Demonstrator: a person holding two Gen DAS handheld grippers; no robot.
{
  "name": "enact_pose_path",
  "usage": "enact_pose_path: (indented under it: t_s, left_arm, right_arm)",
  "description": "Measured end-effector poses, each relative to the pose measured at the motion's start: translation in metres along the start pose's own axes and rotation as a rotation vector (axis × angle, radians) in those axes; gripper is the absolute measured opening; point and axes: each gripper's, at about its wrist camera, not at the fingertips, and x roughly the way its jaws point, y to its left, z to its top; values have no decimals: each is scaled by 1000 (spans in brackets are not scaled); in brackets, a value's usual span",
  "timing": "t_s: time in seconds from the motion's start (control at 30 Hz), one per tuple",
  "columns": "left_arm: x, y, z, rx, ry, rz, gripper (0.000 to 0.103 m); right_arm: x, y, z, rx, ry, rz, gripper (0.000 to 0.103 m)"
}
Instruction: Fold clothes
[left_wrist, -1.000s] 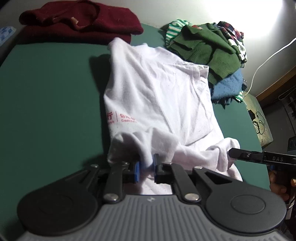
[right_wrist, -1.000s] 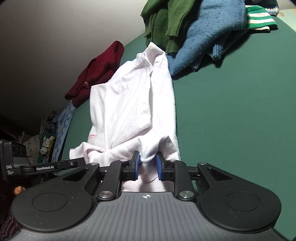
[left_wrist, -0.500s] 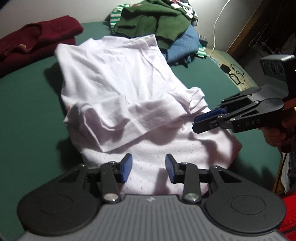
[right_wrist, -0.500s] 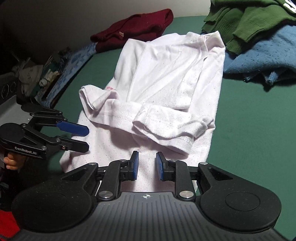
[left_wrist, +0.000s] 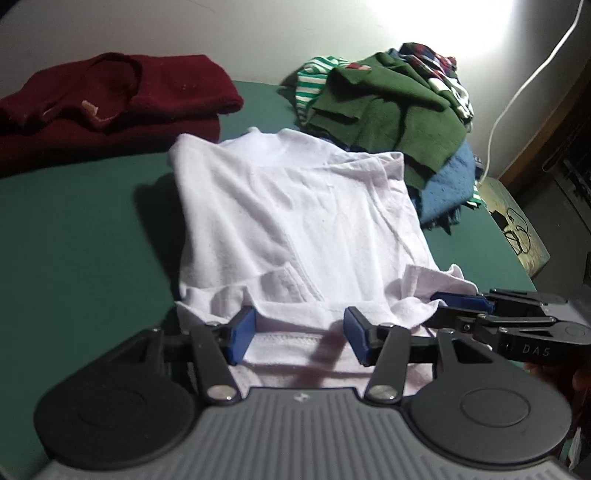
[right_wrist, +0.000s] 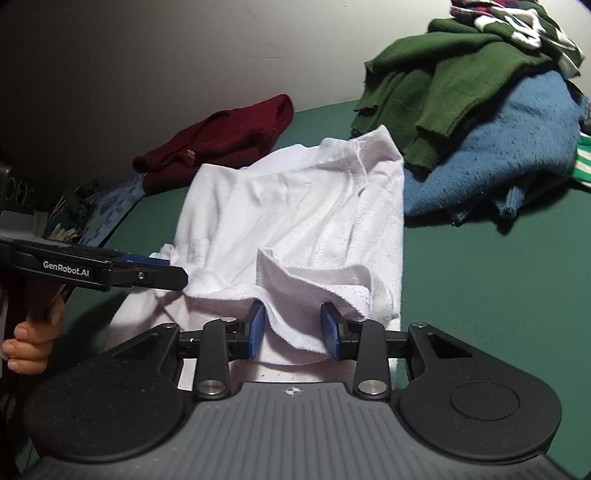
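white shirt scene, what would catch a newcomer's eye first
The white shirt lies part-folded mid-way on the green table, its near hem between the opening jaws of the left hand-held gripper and the right hand-held gripper. A maroon sweater sits far left, a clothes pile far right.

White shirt (left_wrist: 295, 218) down flat on the green counter (left_wrist: 81, 236), half folded.

Sides are tucked in, making a narrow panel with the collar at the far end. The near hem is doubled back in a rumpled, puffy roll across the width, wrinkles all over. A dark red sweater (left_wrist: 122, 92) sits beyond it, and a heap of green and blue clothes (left_wrist: 399, 118) touches its far corner.
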Motion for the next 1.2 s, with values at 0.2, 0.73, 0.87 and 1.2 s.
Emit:
enact_pose_path:
  t_s: [0.2,0.73,0.87,1.2]
  left_arm:
    - [-33,-12,-16,29,-65,10,55]
    - [-4,-32,-17,162,-23,-3,60]
    - [12,-14,2,109,-60,54,65]
    - [-31,-16,-10,115,-126,52,74]
  right_arm:
    - [-23,4,1,66,-136,5,32]
    - [-8,11,12,-183,-48,-86,32]
    - [16,-8,26,-121,-58,-125,34]
    - [-21,1,20,-197,-92,-85,34]
